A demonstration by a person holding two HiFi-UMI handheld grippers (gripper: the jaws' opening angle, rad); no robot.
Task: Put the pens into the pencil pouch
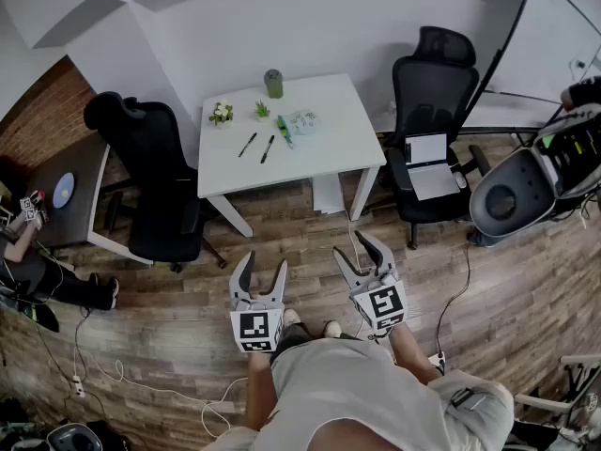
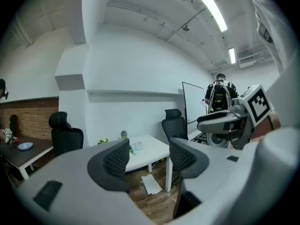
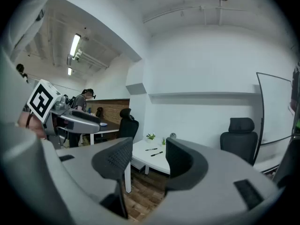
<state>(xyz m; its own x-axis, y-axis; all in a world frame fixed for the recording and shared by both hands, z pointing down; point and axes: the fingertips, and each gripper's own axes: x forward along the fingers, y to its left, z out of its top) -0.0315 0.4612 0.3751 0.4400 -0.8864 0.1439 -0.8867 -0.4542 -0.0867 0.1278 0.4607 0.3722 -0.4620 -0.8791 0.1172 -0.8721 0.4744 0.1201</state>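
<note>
Two black pens [image 1: 247, 145] [image 1: 268, 148] lie side by side on the white table [image 1: 324, 148], left of a pale green pencil pouch [image 1: 302, 123]. In the right gripper view the pens [image 3: 151, 149] [image 3: 157, 153] show far off on the table [image 3: 151, 159]. The left gripper view catches the pouch [image 2: 137, 146] on the table [image 2: 143, 156]. Both grippers hang over the wooden floor, well short of the table. My left gripper [image 1: 259, 276] and right gripper [image 1: 361, 253] are open with nothing between their fingers.
A small flowering plant [image 1: 222, 113], a tiny green plant [image 1: 262, 110] and a dark green cup [image 1: 273, 84] stand at the table's far edge. Black office chairs [image 1: 150, 177] [image 1: 431, 111] flank the table. A dark desk [image 1: 70, 195] stands at left. Cables lie on the floor.
</note>
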